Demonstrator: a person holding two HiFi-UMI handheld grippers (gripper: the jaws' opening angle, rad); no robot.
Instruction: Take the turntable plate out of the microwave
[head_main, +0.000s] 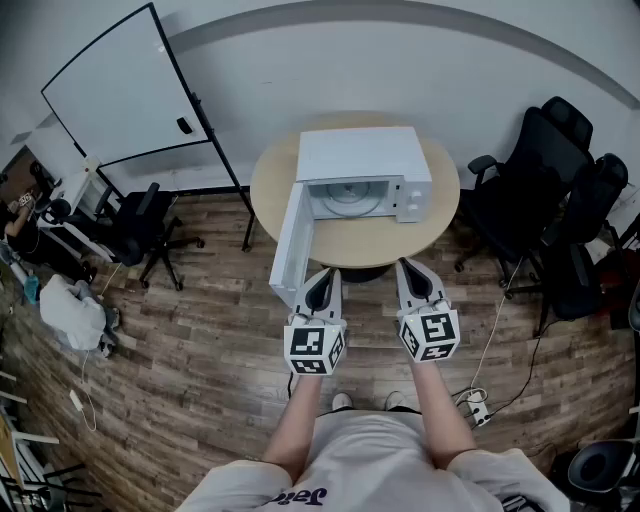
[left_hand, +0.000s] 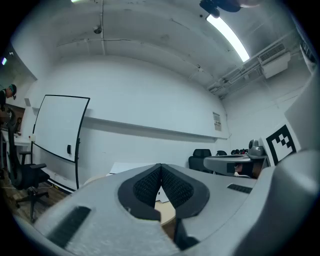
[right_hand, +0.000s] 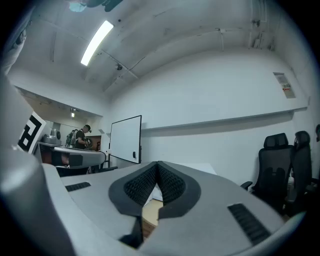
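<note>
**Head view.** White microwave (head_main: 365, 155) on a round table (head_main: 360, 245), far from the person. Its door (head_main: 292, 245) is swung open on the left and juts toward the near edge. The turntable plate (head_main: 350, 200) lies flat inside the cavity, not yet touched. The left gripper (head_main: 322, 278) and right gripper (head_main: 412, 272) are side by side at the table's near edge, apart from the microwave.

**Left gripper view.** Pads (left_hand: 150, 185) are pressed together with nothing between them. A sliver of table shows below them. The plate is not visible here.

**Right gripper view.** Same here: the tongs are closed on nothing. A whiteboard (right_hand: 126, 140) is at far left, an office chair (right_hand: 275, 165) at right.

**Risks, as I judge them.**
1. The left gripper's way in runs just beside the open door. A wide reach could knock it.
2. Both sets of tongs must open before reaching the plate, or they will only shove it.
3. The plate looks smooth and thin-rimmed. A 1-sided pinch may slip or tilt it against the cavity lip.
</note>
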